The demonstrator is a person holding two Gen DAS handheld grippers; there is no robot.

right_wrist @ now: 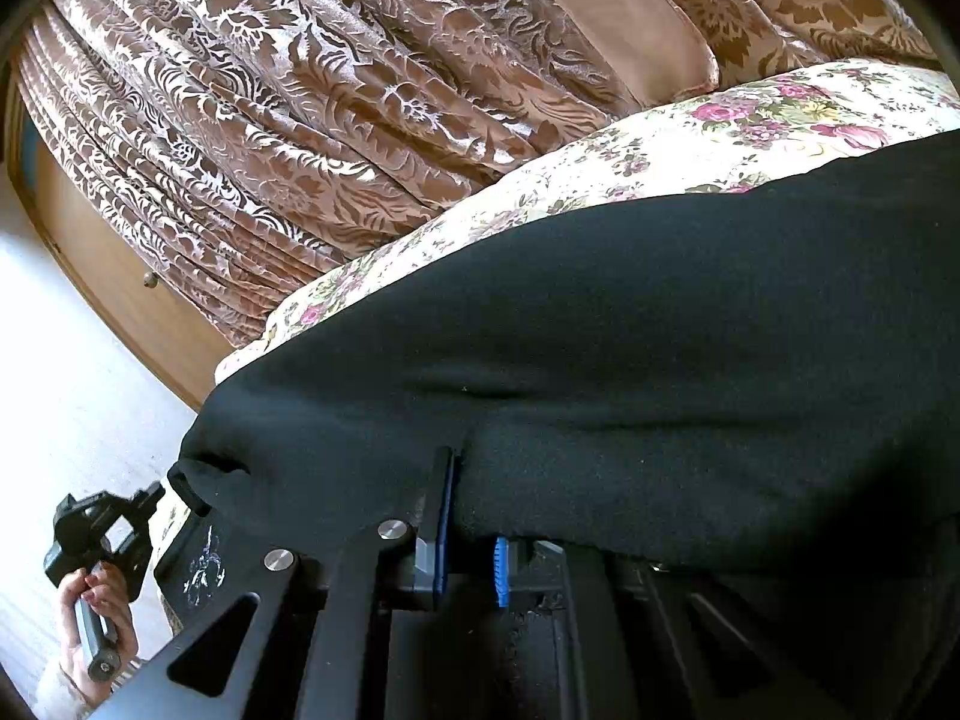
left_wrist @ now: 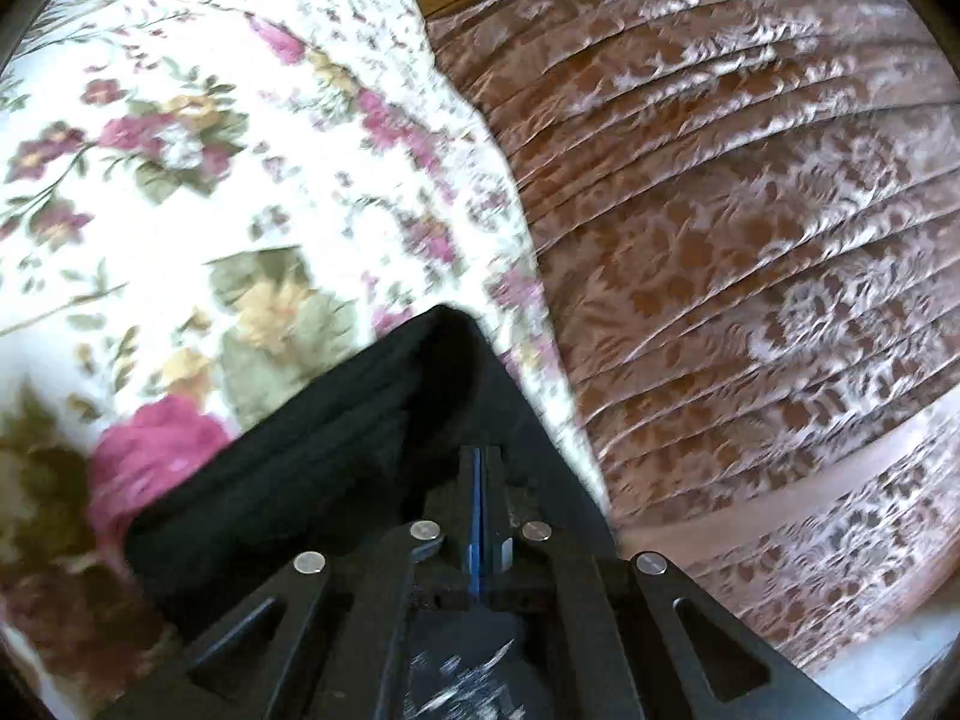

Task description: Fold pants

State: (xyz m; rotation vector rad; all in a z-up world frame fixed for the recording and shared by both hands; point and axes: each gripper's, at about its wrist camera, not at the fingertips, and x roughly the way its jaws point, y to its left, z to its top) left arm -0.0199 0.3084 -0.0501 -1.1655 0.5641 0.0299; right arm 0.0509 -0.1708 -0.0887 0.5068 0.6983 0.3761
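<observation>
In the left wrist view the floral cover [left_wrist: 180, 192] is smeared by motion, worst toward 8 o'clock. The black pants [left_wrist: 336, 420] run under the gripper frame at 6 o'clock. In the right wrist view the pants [right_wrist: 660, 360] are cut off at 3 o'clock and hide one pad's tip (perhaps pinched cloth). A hand [right_wrist: 96, 612] at 8 o'clock is partly cropped.

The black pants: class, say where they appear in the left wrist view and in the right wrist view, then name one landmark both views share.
Left wrist view: the black pants fill the lower centre-left, a folded corner just ahead of the fingers.
Right wrist view: the pants spread across the middle and right, draped over the fingers.
Shared landmark: the floral bedspread under them, beside the brown patterned curtain.
</observation>
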